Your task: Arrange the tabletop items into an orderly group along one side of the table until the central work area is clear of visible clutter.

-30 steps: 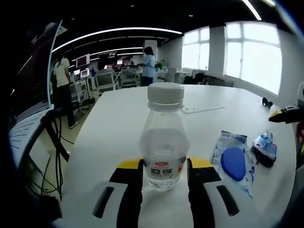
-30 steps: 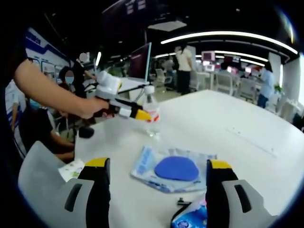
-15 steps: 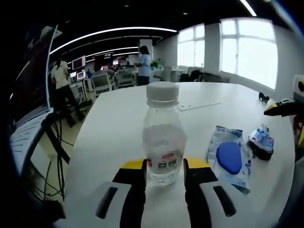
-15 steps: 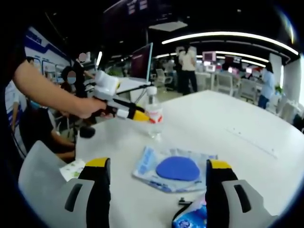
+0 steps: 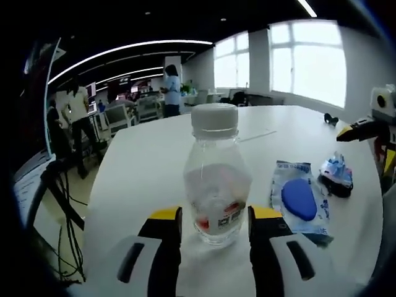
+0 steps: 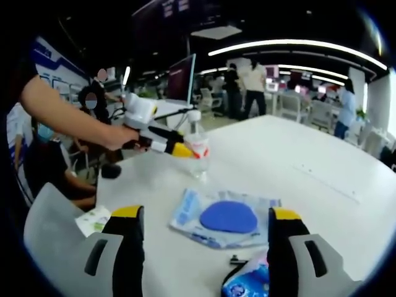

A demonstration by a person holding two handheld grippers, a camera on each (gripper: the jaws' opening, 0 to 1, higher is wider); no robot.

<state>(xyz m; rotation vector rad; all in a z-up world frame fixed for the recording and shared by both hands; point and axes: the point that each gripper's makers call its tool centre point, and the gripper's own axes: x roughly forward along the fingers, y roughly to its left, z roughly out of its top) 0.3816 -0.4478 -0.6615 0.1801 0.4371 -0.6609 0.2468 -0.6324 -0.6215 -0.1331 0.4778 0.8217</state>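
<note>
Your left gripper (image 5: 215,218) has its yellow-tipped black jaws on either side of the clear plastic water bottle with a white screw cap (image 5: 215,179), low on the body at the red-and-white label; the jaws look to be touching it, so call it a grip on the bottle. The bottle is upright on the white tabletop (image 5: 148,161), near the table's edge. In the right gripper view you see the same thing from the side: left gripper (image 6: 185,150) reaching in from the left with your hand (image 6: 127,137) on its handle, bottle (image 6: 197,148) standing upright at its tip.

Right of the bottle in the left gripper view, well apart from it, a flat clear plastic pouch with blue print holding a blue oval pad (image 5: 299,200) lies on the table. Just past that is a small crumpled blue-and-white wrapper on something dark (image 5: 336,175); can't tell what the dark thing is. Your right gripper (image 5: 365,127) pokes in at the right edge of that view.

Your right gripper (image 6: 206,230) is wide apart, jaws holding nothing, hovering above the table. Between its jaws, farther off, lies the pouch with the blue pad (image 6: 224,217); the blue-and-white wrapper (image 6: 246,284) sits low between the jaws near the right one. A small green-and-white paper slip (image 6: 93,221) lies by the left jaw.
</note>
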